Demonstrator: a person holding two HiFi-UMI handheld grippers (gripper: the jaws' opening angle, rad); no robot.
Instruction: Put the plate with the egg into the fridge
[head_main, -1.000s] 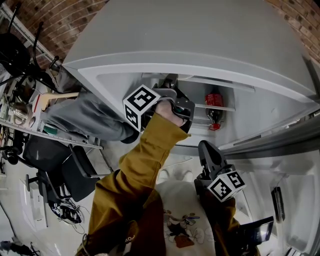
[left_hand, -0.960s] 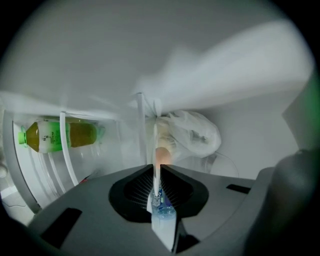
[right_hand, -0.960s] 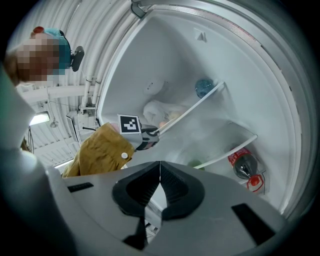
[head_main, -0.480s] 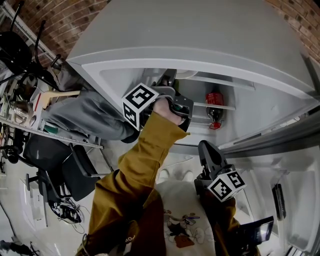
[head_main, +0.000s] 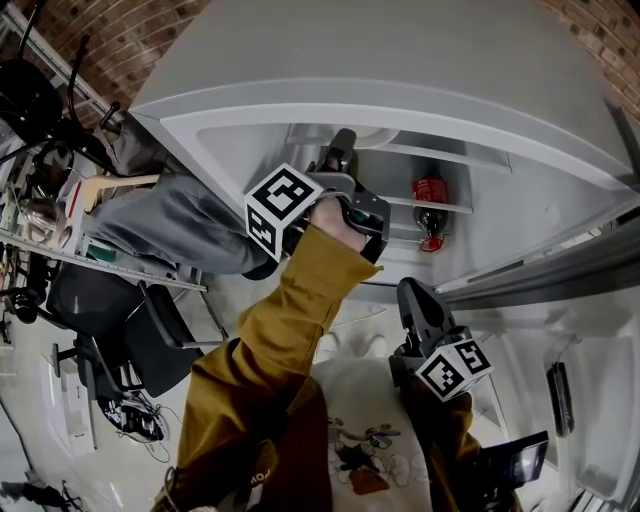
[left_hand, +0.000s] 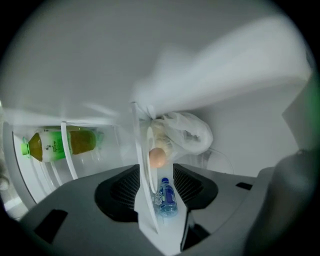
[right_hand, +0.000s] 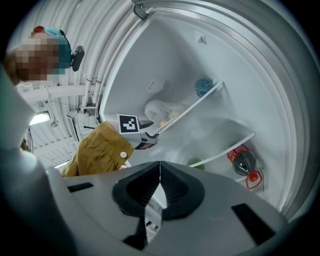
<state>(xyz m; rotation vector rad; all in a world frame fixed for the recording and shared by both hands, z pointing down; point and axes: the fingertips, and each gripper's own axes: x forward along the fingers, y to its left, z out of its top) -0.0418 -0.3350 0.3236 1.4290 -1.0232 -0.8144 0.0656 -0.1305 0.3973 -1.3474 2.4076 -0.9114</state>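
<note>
The plate (left_hand: 143, 200) is hiding behind the left gripper (head_main: 341, 150) at the upper centre of the head view. Since the earlier frame this gripper is hardly moving. Its jaws are standing apart, not pressing the plate, which is lying edge-on between them inside the fridge (head_main: 420, 70) and carrying 1 egg (left_hand: 157, 157). The right gripper (right_hand: 159, 187) is staying closed on nothing.
</note>
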